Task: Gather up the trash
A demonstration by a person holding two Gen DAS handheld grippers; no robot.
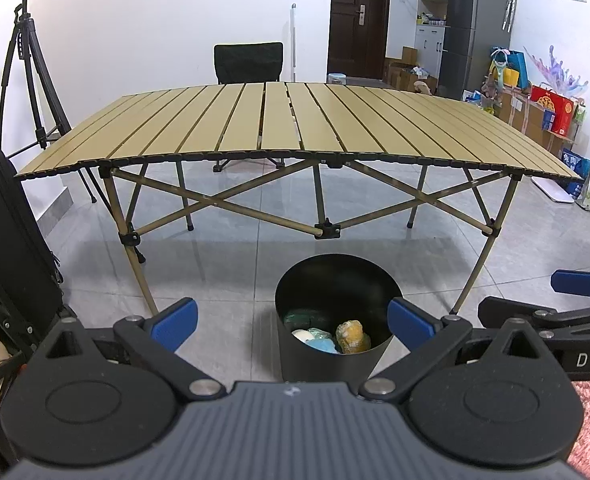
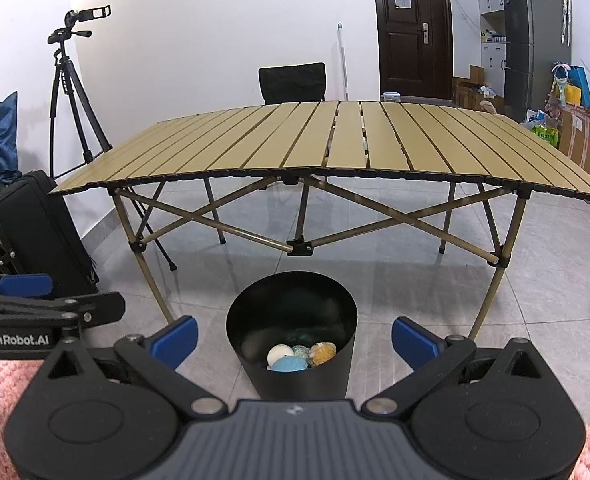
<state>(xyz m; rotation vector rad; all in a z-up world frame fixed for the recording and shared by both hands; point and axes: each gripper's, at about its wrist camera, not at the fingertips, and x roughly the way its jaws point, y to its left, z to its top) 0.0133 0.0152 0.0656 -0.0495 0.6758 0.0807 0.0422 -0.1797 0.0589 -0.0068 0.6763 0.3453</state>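
Your left tool (image 1: pixel 293 322) and right tool (image 2: pixel 293 340) both gape wide, holding nothing. Between and just beyond their blue fingertips (image 2: pixel 175 340) stands the black bin (image 2: pixel 291 344) on the floor, before the counter (image 2: pixel 335 148), with crumpled trash (image 2: pixel 295 356) inside.

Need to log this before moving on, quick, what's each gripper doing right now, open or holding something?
Left gripper: open, holding nothing, above the black bin.
Right gripper: open, holding nothing, also above the bin.
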